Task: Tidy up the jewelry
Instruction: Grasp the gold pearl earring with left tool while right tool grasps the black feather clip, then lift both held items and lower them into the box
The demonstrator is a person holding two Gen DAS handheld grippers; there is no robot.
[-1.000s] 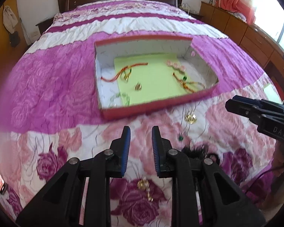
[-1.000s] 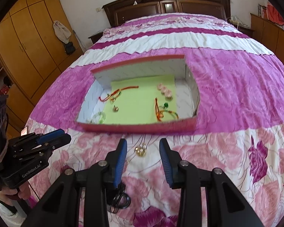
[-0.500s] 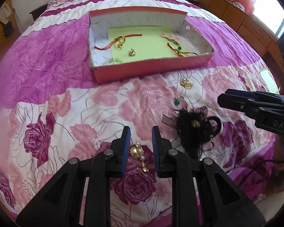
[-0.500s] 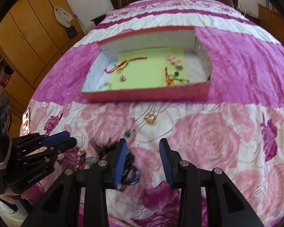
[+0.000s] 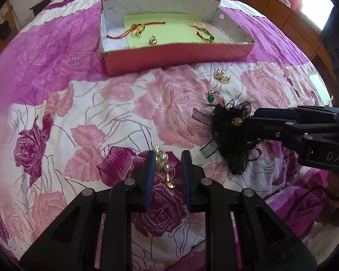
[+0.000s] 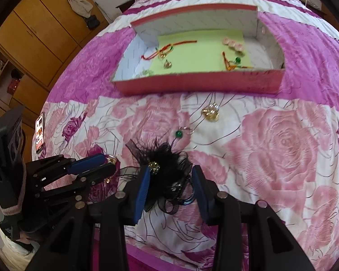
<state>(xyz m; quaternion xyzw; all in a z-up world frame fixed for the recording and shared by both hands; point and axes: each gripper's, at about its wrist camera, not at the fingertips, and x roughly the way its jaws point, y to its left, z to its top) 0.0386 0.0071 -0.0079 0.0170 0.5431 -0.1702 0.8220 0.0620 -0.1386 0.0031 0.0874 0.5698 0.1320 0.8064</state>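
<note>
both grippers dropped from the red cardboard box [image 5: 178,54] to the bedspread. left gripper [image 5: 166,166] straddles the gold pearl earring [image 5: 163,164], right gripper [image 6: 170,180] the black feather hairpiece [image 6: 167,164] (both open, nothing gripped yet).

- The box [image 5: 176,52] sits on the bed [image 5: 56,45], far side of the loose pieces.
- Near its front wall lies a brooch [image 6: 211,114]; nearer still, a bead earring [image 6: 179,133].
- The feather clip [image 6: 167,171] lies nearer yet, between the right gripper [image 6: 170,185] fingers.
- A pearl earring [image 5: 163,164] lies left of the clip, between the left gripper [image 5: 167,169] fingers.
</note>
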